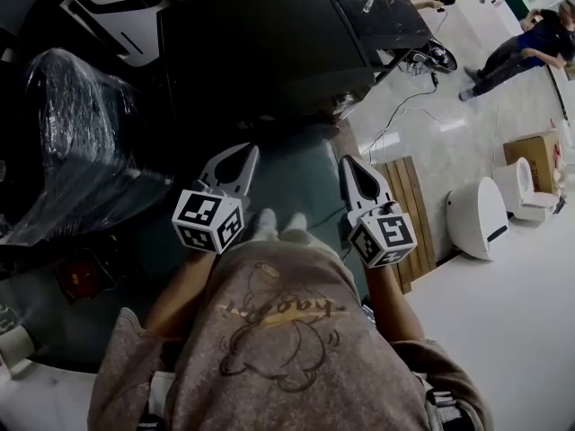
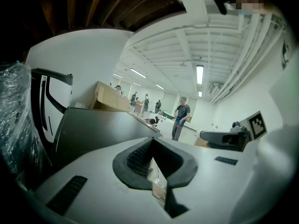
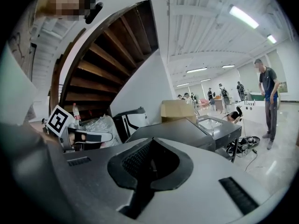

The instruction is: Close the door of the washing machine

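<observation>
A dark grey box-shaped machine [image 1: 269,43] stands just ahead of me; from here I cannot make out its door. It also shows in the left gripper view as a grey slab [image 2: 98,129] and in the right gripper view [image 3: 177,132]. My left gripper [image 1: 251,150] is held in the air in front of my chest, short of the machine, jaws shut on nothing [image 2: 153,141]. My right gripper [image 1: 346,161] hovers beside it at the same height, also shut and empty [image 3: 152,141]. Neither touches the machine.
A plastic-wrapped bundle [image 1: 72,124] and a white panel [image 1: 117,7] are at the left. At the right lie a wooden pallet [image 1: 409,205], a floor cable [image 1: 404,106], white toilet-like units [image 1: 476,218] and a cardboard box [image 1: 535,151]. People [image 1: 521,52] stand far right.
</observation>
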The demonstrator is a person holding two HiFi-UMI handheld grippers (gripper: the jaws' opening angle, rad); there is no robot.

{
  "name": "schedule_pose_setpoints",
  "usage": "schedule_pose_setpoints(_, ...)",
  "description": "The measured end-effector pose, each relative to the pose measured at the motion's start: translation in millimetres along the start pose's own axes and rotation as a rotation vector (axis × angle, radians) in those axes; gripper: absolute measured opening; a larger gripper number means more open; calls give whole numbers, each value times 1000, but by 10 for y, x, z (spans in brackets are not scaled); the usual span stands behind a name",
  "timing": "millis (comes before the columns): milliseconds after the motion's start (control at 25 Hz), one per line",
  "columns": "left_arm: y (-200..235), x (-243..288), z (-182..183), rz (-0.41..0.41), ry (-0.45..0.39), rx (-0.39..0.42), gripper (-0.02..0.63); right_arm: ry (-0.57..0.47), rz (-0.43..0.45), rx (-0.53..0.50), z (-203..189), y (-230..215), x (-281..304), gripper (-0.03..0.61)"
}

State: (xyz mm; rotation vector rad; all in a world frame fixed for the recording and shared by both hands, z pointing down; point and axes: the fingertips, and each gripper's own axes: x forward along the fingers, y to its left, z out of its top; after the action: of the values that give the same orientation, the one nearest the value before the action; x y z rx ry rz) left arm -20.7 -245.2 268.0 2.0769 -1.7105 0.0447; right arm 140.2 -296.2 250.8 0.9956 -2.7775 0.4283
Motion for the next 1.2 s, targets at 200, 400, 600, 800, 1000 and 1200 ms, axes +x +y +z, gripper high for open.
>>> schedule_pose_setpoints(200,-55,-185,82,-6,-77,29,-2,-77,-12,-23,127,16,-166,-2)
schedule_pose_setpoints(400,-45,-189,20,4,-152,46,-2,-118,-31,-58,96,-73,-215,-2)
schedule_pose_setpoints(600,61,-83,-33,45,-177,44,-2,-130,-52,-36,-9,-223,-185,-2)
schedule_pose_setpoints(800,74,36,0,55,-182,78,-2,-108,-62,-30,-66,-289,-160,-2)
schedule_pose_setpoints(1000,107,94,53,69,-182,83,-2,-112,-57,-19,-56,-338,-99,-3)
schedule_pose_setpoints(1200,144,111,23,82,-173,64,-2,-120,-42,-5,-61,-382,-43,-3)
